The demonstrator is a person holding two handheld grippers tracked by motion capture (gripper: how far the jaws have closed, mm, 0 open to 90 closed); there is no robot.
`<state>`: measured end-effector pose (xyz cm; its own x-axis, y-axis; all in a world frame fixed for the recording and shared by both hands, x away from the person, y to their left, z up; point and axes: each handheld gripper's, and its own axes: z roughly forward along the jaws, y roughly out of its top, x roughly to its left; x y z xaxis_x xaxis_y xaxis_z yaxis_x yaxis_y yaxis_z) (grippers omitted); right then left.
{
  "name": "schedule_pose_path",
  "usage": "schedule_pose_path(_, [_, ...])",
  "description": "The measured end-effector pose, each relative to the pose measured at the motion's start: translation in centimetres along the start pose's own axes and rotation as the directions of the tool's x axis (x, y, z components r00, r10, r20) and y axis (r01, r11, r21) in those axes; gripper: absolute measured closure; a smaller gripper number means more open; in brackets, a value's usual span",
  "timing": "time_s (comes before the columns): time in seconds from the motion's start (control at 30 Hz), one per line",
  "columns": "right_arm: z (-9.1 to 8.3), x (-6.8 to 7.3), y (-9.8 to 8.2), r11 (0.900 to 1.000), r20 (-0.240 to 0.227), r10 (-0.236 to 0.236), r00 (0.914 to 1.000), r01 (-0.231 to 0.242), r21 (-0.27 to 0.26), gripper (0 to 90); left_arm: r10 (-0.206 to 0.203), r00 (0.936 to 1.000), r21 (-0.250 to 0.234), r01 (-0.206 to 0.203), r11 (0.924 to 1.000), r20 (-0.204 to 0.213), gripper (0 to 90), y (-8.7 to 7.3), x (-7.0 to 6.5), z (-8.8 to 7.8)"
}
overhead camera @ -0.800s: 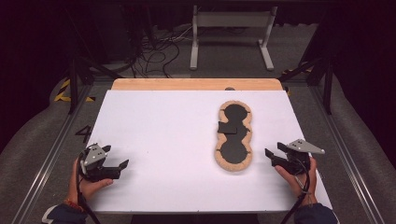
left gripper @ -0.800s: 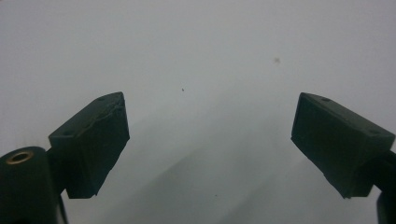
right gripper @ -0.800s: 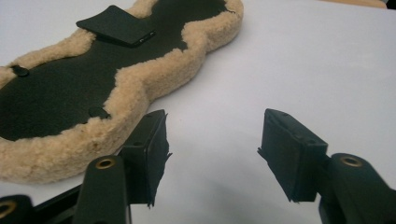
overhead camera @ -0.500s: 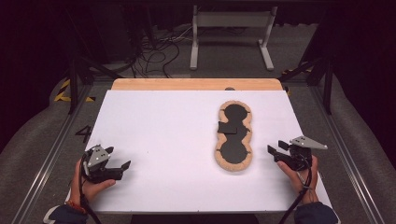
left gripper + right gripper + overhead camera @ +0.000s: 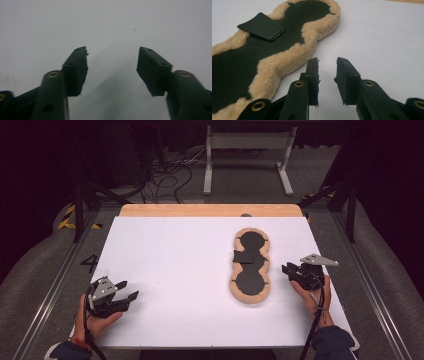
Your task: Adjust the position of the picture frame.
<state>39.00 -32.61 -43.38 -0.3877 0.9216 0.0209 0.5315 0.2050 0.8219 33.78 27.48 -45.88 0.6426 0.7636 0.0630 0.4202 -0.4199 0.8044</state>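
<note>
The fingers (image 5: 313,72) of the right gripper (image 5: 327,82) are seen with a narrow empty gap between them; nothing is held, and bare white surface is visible in the gap. In the right gripper view they are placed just beside the woolly rim of the fleece-edged pad (image 5: 269,50), near it but not touching. In the high view the right gripper (image 5: 291,270) is held by a hand (image 5: 311,292) at the right side of the bench (image 5: 175,270), with its fingers pointed left toward the pad.

The fingers (image 5: 75,70) of the left gripper (image 5: 112,72) are held moderately apart, with nothing between them; plain white bench surface is seen beyond them. In the high view the left gripper (image 5: 126,291) is gripped by a hand (image 5: 97,320) near the front left corner of the bench, well apart from the pad, its fingers directed to the right.

The fleece-edged pad (image 5: 251,265) is laid flat on the right half of the bench. It is shaped like a figure eight, dark in the middle and tan at the edge. Its long axis is run from the near edge toward the far edge, slightly tilted. A small black flap (image 5: 243,256) is set across its narrow waist, projecting to the left.
</note>
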Motion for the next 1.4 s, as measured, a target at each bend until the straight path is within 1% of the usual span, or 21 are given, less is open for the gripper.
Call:
schedule_pose_path(0.2, [1.5,-0.6,0.6,1.0,0.01,0.015,0.9998,-0.015,0.016,72.9,0.032,0.9983,0.015,-0.033,0.9993,0.049,62.8,0.2,-0.1,0.4])
schedule_pose_path(0.27, [2.0,-0.6,1.0,1.0,0.008,0.016,0.9998,-0.016,0.022,74.9,0.036,0.9979,0.012,-0.037,0.9993,0.054,71.0,0.3,-0.3,0.4])
schedule_pose_path(0.33, [2.4,-0.6,1.3,1.0,0.007,0.004,1.0,-0.004,0.025,78.1,0.043,0.9963,0.011,-0.044,0.999,0.075,75.9,0.5,-0.4,0.4])
schedule_pose_path(0.37, [2.8,-0.5,1.6,0.999,0.017,-0.008,0.9998,0.008,0.032,79.8,0.043,0.9963,0.011,-0.044,0.999,0.075,79.3,0.5,-0.4,0.4])
schedule_pose_path(0.4, [3.2,-0.6,1.8,0.999,0.017,-0.011,0.9998,0.01,0.045,83.7,0.049,0.9947,0.015,-0.05,0.9986,0.091,82.2,0.8,-0.5,0.6])
schedule_pose_path(0.43, [3.5,-0.7,2.0,0.999,0.01,-0.007,0.9999,0.006,0.046,90.0,0.047,0.9937,0.013,-0.048,0.9988,0.101,84.5,0.9,-0.5,0.7])
schedule_pose_path(0.47, [3.8,-0.8,2.2,0.999,0.006,0.004,1.0,-0.004,0.047,90.0,0.048,0.9929,0.014,-0.049,0.9987,0.109,86.2,1.0,-0.6,0.8])
schedule_pose_path(0.57, [5.0,-1.0,2.7,0.997,0.011,0.002,0.9999,-0.003,0.072,90.0,0.051,0.9919,0.013,-0.053,0.9985,0.117,87.7,1.2,-0.6,1.0])
schedule_pose_path(0.67, [5.9,-1.2,3.1,0.995,0.02,0.023,0.9995,-0.025,0.092,90.0,0.061,0.9892,0.012,-0.063,0.998,0.133,88.1,1.4,-0.8,1.3])
schedule_pose_path(0.77, [7.2,-1.3,3.6,0.993,0.004,0.038,0.9993,-0.038,0.111,90.0,0.068,0.9877,0.022,-0.072,0.9972,0.141,88.1,1.4,-1.0,1.5])
schedule_pose_path(0.8, [7.5,-1.3,3.7,0.993,-0.002,0.033,0.9994,-0.033,0.115,90.0,0.064,0.9872,0.021,-0.068,0.9975,0.146,88.1,1.4,-1.1,1.5])
schedule_pose_path(0.83, [8.0,-1.3,3.8,0.99,0.011,0.02,0.9997,-0.022,0.141,90.0,0.067,0.9862,0.021,-0.071,0.9972,0.151,88.1,1.4,-1.1,1.6])
schedule_pose_path(0.87, [8.3,-1.3,3.8,0.989,0.008,0.024,0.9997,-0.025,0.147,90.0,0.068,0.9857,0.022,-0.072,0.9971,0.154,88.2,1.4,-1.2,1.6])
schedule_pose_path(0.97, [8.8,-1.2,4.0,0.988,-0.019,0.04,0.999,-0.037,0.147,90.0,0.074,0.9834,0.023,-0.079,0.9966,0.166,88.2,1.4,-1.3,1.6])
schedule_pose_path(1.03, [9.0,-1.1,4.2,0.988,-0.048,0.034,0.9983,-0.026,0.153,90.0,0.082,0.9813,0.017,-0.086,0.9961,0.174,88.2,1.4,-1.4,1.5])
schedule_pose_path(1.1, [9.3,-0.8,4.5,0.986,-0.05,0.012,0.9987,-0.003,0.165,90.0,0.087,0.9795,0.014,-0.091,0.9957,0.181,88.5,1.5,-1.4,1.4])
schedule_pose_path(1.23, [9.6,-1.1,4.6,0.987,-0.102,0.019,0.9946,-0.002,0.16,90.0,0.086,0.9784,0.008,-0.09,0.9959,0.188,88.8,1.6,-1.4,1.6])
schedule_pose_path(1.27, [9.7,-0.9,4.7,0.986,-0.136,0.012,0.9906,0.01,0.164,90.0,0.085,0.9787,0.009,-0.089,0.996,0.187,88.8,1.6,-1.3,1.7])
schedule_pose_path(1.3, [9.9,-0.5,4.8,0.986,-0.156,-0.014,0.9877,0.04,0.163,90.0,0.081,0.9789,0.016,-0.086,0.9962,0.187,88.7,1.6,-1.4,1.9])
schedule_pose_path(1.33, [10.2,0.1,5.0,0.984,-0.156,-0.045,0.9867,0.07,0.161,90.0,0.087,0.9789,0.021,-0.093,0.9955,0.185,88.6,1.6,-1.4,2.0])
schedule_pose_path(1.4, [10.5,0.7,5.2,0.982,-0.174,-0.068,0.9823,0.097,0.164,90.0,0.093,0.9763,0.024,-0.1,0.9947,0.195,88.6,1.6,-1.4,2.3])
